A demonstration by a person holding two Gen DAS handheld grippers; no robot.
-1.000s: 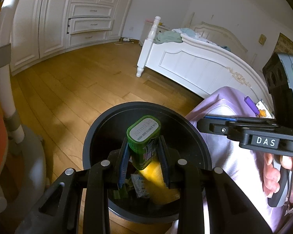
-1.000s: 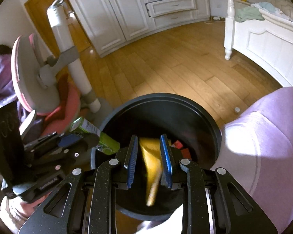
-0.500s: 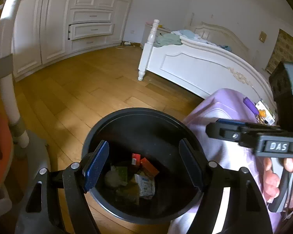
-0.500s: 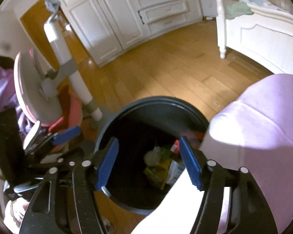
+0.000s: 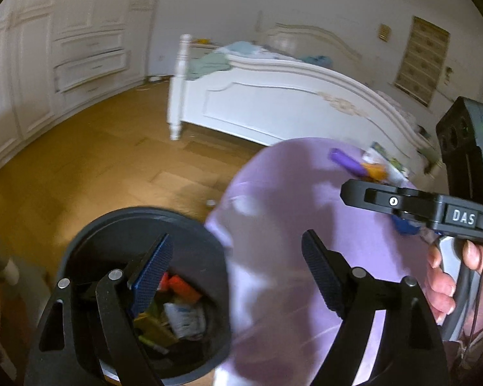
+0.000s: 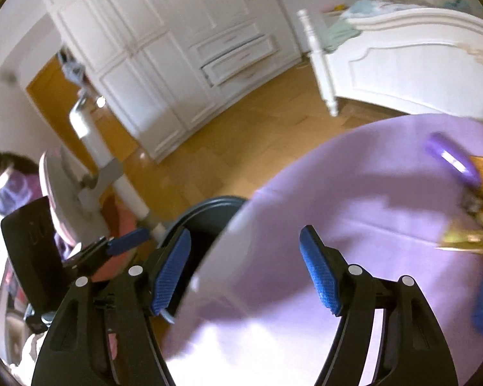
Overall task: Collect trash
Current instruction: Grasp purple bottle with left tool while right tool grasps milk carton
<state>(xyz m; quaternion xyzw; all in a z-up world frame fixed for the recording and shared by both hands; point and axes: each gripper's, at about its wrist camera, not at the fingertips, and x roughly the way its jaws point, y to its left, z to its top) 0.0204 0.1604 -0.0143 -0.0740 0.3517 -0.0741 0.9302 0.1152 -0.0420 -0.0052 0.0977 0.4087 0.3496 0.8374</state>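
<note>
Left hand-held gripper (image 5: 238,276) empty, jaws opening, angled downward

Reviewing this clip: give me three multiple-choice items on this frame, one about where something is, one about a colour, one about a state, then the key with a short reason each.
1. Where does the trash bin stand?
A. on the bed
B. on the wooden floor beside the purple-covered table
C. inside a drawer

2. What colour are the gripper pads?
A. blue
B. red
C. white

3. What is between the jaws of the left gripper?
A. a green can
B. a yellow wrapper
C. nothing

Key: B, the bin's rim meets the purple cloth's edge on the floor; A, both pads in the right wrist view are blue; C, the jaws are opening with nothing between them, and the trash lies in the bin.
</note>
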